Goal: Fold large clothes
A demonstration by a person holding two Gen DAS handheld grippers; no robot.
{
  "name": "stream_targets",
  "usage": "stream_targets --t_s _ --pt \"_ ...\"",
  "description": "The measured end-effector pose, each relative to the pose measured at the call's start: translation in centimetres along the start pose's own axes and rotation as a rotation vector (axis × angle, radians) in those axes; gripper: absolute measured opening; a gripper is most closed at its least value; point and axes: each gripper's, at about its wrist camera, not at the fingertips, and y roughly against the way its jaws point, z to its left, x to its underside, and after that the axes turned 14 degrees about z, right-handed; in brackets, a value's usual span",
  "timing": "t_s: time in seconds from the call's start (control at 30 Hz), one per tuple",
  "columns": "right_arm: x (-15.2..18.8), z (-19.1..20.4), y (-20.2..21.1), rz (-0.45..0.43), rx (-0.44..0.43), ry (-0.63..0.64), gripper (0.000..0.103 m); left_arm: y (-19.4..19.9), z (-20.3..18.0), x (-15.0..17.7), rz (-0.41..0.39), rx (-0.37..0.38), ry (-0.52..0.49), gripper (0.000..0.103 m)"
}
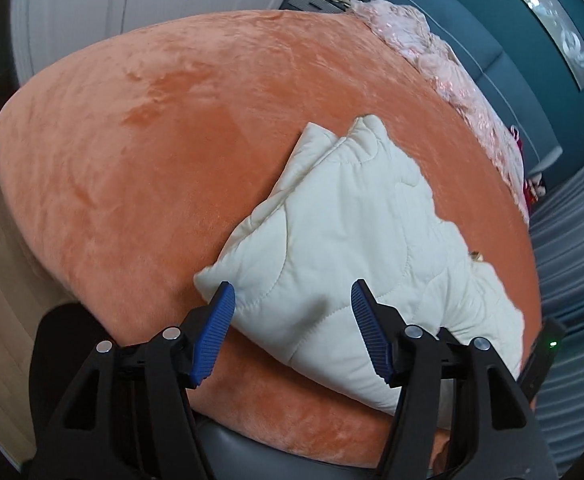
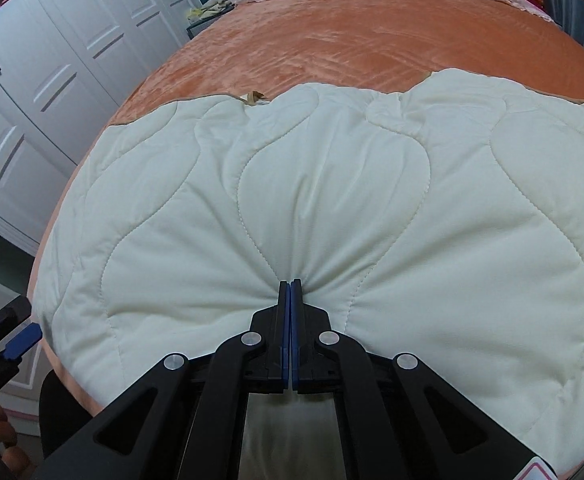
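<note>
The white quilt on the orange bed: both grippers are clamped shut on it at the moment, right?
Not quite. Only the right gripper is shut on the white quilt, the fabric puckering at its fingers in the right wrist view. In the left wrist view the left gripper stands open over a corner of the quilt, holding nothing. The quilt does lie on the orange bed.
</note>
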Motion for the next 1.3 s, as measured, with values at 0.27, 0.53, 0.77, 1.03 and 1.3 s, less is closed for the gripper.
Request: stream_targets --t_s 0.27,0.53,0.77,1.03,1.3 --pt "0.3 -0.1 -0.1 -0.007 0.0 -0.02 0.0 -4.7 1.8 -0.2 0.112 0.057 0.112 0.076" --pt "5.3 -0.5 2.8 0.065 -0.051 -0.015 0.0 -4.8 0.6 -1.3 0.081 0.093 0.08 0.033" --pt "6.5 -0.5 2.2 0.094 -0.066 -0.037 0.0 1.5 -2.8 0.1 0.0 0.189 -0.052 0.014" --pt "5.9 -0.9 3.2 0.107 -0.108 -0.067 0.0 6.7 -14.1 5.2 -0.108 0.169 -0.417 0.013" --pt "9.8 -8.4 14.3 -0.034 -0.08 -0.119 0.01 2.7 -24.4 9.4 0.004 0.211 -0.643 0.013"
